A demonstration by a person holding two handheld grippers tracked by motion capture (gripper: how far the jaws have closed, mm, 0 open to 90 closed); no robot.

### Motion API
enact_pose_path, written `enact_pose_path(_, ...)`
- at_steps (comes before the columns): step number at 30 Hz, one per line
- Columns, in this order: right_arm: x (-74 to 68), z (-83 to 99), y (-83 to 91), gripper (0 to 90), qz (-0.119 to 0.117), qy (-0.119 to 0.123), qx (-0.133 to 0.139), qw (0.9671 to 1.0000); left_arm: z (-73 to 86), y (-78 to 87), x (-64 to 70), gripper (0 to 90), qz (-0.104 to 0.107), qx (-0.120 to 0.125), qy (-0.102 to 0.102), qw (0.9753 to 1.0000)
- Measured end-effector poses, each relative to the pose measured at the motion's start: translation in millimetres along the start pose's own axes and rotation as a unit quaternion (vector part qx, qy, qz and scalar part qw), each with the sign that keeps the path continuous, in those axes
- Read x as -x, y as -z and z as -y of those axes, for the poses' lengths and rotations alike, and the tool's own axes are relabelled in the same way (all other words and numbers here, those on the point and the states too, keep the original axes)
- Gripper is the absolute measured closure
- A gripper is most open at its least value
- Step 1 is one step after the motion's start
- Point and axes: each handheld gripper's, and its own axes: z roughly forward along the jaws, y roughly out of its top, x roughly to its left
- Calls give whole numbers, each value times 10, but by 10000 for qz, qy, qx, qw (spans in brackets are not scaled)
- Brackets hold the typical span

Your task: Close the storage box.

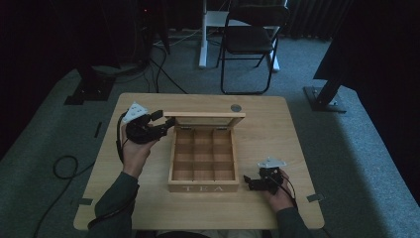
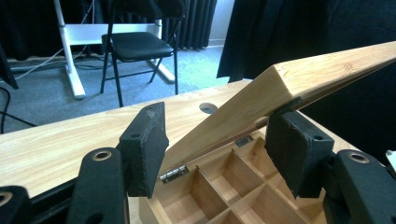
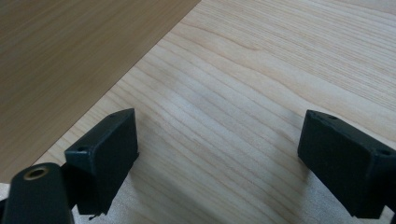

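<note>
One wooden table [image 1: 277, 124] carries everything here. In its middle stands one wooden tea box [image 1: 203, 187], with the word TEA on its front wall and nine empty compartments, three rows of three. Its one lid [image 1: 205, 115] is raised and tilted, hinged at the far side on small metal hinges [image 2: 173, 173].

The left gripper [image 1: 161, 124] is at the left end of the lid; its jaws are spread, and in the left gripper view the lid edge [image 2: 299, 79] rests on the right jaw's pad while the other pad stands apart. The right gripper [image 1: 257, 181] rests on the table just beside the box's front right corner, jaws spread and holding nothing.

I judge the lid stiff and rather light, with a smooth surface that may slip; the best hold is on its wooden frame edge, away from the hinges. One round hole [image 1: 236, 107] is in the table behind the box.
</note>
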Motion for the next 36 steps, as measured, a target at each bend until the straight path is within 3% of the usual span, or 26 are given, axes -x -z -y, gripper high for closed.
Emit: enact_pose_path(36, -1, 0, 1, 117, 2, -2, 0, 10000, 265, 121, 118, 390, 98, -127, 265, 9995)
